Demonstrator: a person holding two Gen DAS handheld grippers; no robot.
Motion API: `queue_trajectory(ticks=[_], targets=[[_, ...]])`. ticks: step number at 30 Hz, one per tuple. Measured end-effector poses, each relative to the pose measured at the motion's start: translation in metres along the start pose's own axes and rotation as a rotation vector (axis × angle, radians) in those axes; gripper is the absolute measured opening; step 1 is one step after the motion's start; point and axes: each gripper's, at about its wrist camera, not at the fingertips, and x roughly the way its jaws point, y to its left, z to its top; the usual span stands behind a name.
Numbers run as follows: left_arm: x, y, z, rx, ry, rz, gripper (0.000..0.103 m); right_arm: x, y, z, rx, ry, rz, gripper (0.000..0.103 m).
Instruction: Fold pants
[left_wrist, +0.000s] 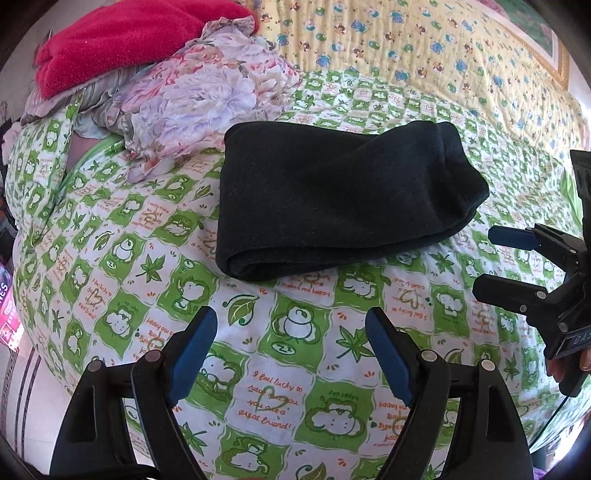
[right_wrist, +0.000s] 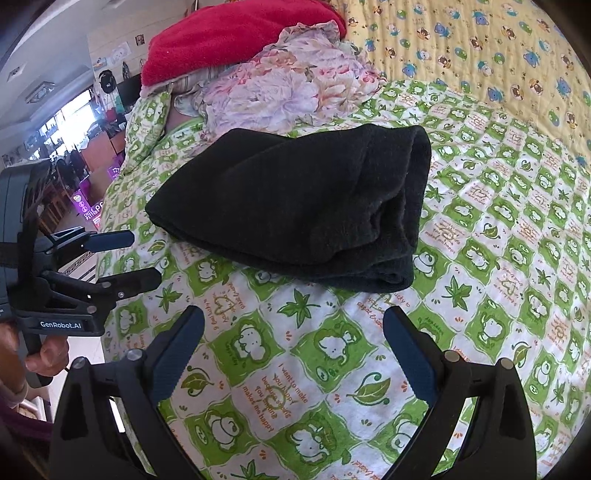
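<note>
The black pants (left_wrist: 340, 199) lie folded into a thick rectangle on the green-and-white patterned bed cover; they also show in the right wrist view (right_wrist: 295, 210). My left gripper (left_wrist: 291, 350) is open and empty, hovering over the cover just in front of the pants. My right gripper (right_wrist: 293, 354) is open and empty too, in front of the pants' near edge. The right gripper shows at the right edge of the left wrist view (left_wrist: 491, 258), and the left gripper at the left edge of the right wrist view (right_wrist: 140, 258). Neither touches the pants.
A floral quilt (left_wrist: 192, 96) with a red blanket (left_wrist: 122, 40) on it is heaped behind the pants at the left. A yellow animal-print sheet (left_wrist: 424, 44) covers the far side. The bed edge (right_wrist: 110, 206) drops off at the left, with room furniture beyond.
</note>
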Motion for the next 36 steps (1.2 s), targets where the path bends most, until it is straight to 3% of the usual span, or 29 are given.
queue_trajectory(ticks=[36], targets=[[0.012,-0.003,0.006,0.023,0.007,-0.008,0.083,0.007,-0.001,0.006,0.001,-0.004,0.014,0.097]])
